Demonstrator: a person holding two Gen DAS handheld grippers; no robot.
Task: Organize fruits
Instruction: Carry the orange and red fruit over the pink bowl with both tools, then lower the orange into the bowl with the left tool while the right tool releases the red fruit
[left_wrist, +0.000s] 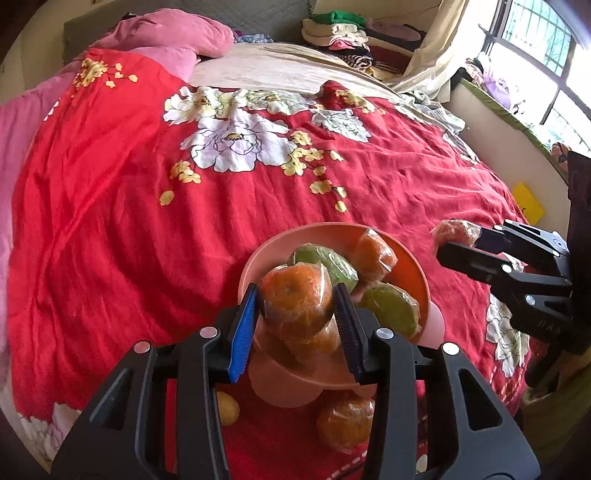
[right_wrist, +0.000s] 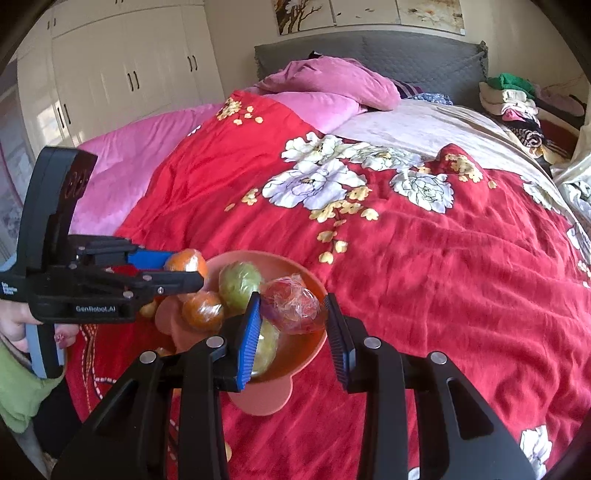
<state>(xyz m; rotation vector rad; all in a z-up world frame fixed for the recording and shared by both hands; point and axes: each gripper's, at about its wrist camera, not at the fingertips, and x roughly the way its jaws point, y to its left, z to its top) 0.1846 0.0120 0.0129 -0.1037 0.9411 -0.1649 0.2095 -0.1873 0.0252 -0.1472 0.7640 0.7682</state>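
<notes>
A pink bowl (left_wrist: 408, 273) stands on the red flowered bedspread with wrapped green fruit (left_wrist: 325, 263) and a wrapped orange (left_wrist: 373, 254) in it. My left gripper (left_wrist: 297, 295) is shut on a wrapped orange (left_wrist: 295, 306), held over the bowl's near rim. To the right of the bowl, my right gripper (left_wrist: 458, 242) is shut on a wrapped red fruit (left_wrist: 456, 229). In the right wrist view, that gripper (right_wrist: 292, 301) holds the red fruit (right_wrist: 295, 308) above the bowl (right_wrist: 314, 345), and the left gripper (right_wrist: 186, 269) holds its orange (right_wrist: 186, 260) at the bowl's left edge.
A loose wrapped orange (left_wrist: 345, 421) and a small yellow fruit (left_wrist: 227, 408) lie on the bedspread (left_wrist: 129, 221) in front of the bowl. Pink pillows (right_wrist: 332, 79) and folded clothes (right_wrist: 513, 99) sit at the headboard. A wardrobe (right_wrist: 122, 74) stands to the left.
</notes>
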